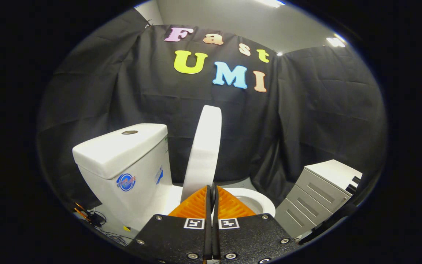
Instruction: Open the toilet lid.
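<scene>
While the gripper [212, 192] hangs low over the near side of the toilet, its two fingers are pressed close together with only a thin slit between them, and the bottom edge of the toilet lid [204, 152] sits right at their tips; I cannot tell whether they actually pinch it. The lid stands raised, nearly upright and seen edge-on, rising just beyond the fingers. To its left is the white tank [123, 161] with a round flush button [129, 132] on top. To the right of the fingers part of the toilet bowl [256, 201] rim shows, and farther right stands a grey drawer cabinet [317, 194]. Some cables [93, 218] lie on the floor by the tank.
</scene>
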Demonstrator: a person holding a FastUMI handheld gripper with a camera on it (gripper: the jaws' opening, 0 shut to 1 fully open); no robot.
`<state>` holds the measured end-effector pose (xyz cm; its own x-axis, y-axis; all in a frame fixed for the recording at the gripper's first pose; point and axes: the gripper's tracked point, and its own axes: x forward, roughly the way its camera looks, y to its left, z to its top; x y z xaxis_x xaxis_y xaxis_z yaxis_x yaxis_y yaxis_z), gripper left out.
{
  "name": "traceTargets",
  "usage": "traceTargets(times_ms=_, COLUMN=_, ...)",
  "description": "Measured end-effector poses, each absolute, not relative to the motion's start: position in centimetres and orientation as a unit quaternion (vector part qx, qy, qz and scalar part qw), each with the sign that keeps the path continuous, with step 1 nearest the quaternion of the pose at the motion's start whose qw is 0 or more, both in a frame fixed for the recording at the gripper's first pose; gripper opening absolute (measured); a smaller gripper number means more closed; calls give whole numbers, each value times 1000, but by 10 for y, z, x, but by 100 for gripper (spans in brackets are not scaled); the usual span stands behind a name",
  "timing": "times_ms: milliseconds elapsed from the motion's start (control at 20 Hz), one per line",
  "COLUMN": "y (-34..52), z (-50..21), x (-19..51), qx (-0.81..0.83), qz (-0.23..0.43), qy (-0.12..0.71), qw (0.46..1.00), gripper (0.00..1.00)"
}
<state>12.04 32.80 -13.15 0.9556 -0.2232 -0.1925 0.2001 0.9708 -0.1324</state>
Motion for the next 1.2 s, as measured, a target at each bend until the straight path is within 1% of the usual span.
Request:
traceTargets(times_ms=850, y=407, z=-129, x=133, qx=-26, qz=-18, qy=102, qw=994, gripper=0)
traceTargets(times_ms=1200, y=420, z=-131, x=132, qx=-49, qz=-8, qy=100, qw=994, gripper=0)
